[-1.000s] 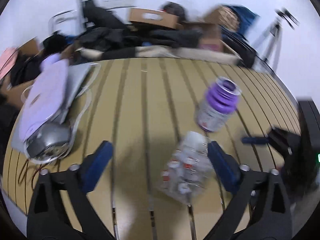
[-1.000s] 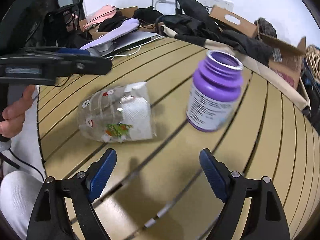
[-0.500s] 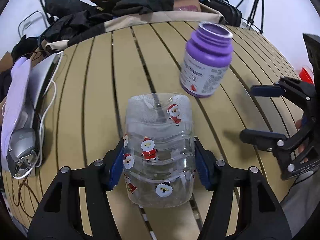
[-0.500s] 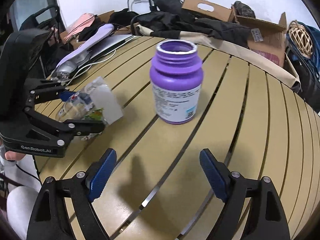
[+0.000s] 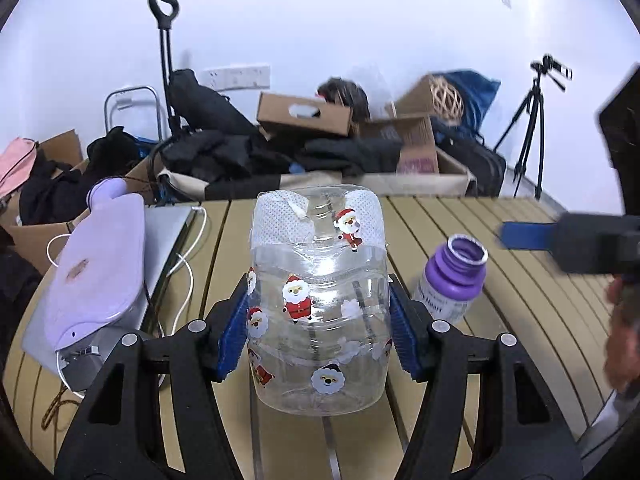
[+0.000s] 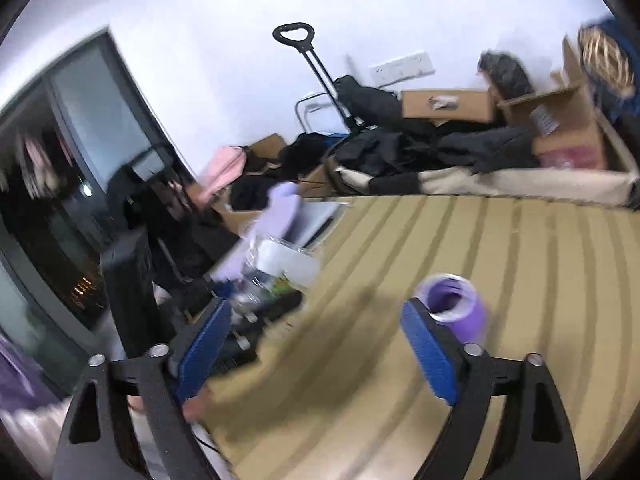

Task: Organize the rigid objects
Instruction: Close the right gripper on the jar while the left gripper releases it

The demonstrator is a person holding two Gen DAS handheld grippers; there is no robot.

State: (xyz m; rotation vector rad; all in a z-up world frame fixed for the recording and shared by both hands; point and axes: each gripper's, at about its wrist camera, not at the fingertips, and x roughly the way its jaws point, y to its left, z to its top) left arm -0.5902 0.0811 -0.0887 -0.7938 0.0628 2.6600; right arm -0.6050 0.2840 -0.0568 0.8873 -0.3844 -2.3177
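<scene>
Slatted tan worktop (image 5: 448, 216) runs back to a pile of boxes and dark clothes. Left gripper (image 5: 318, 332) jaws are clamped on a clear Santa-sticker jar (image 5: 318, 300), raised off the slats. Purple bottle (image 5: 452, 280) stands at its 3 o'clock. Right gripper (image 6: 316, 348) jaws gape wide, empty, the bottle just behind its right finger.
</scene>
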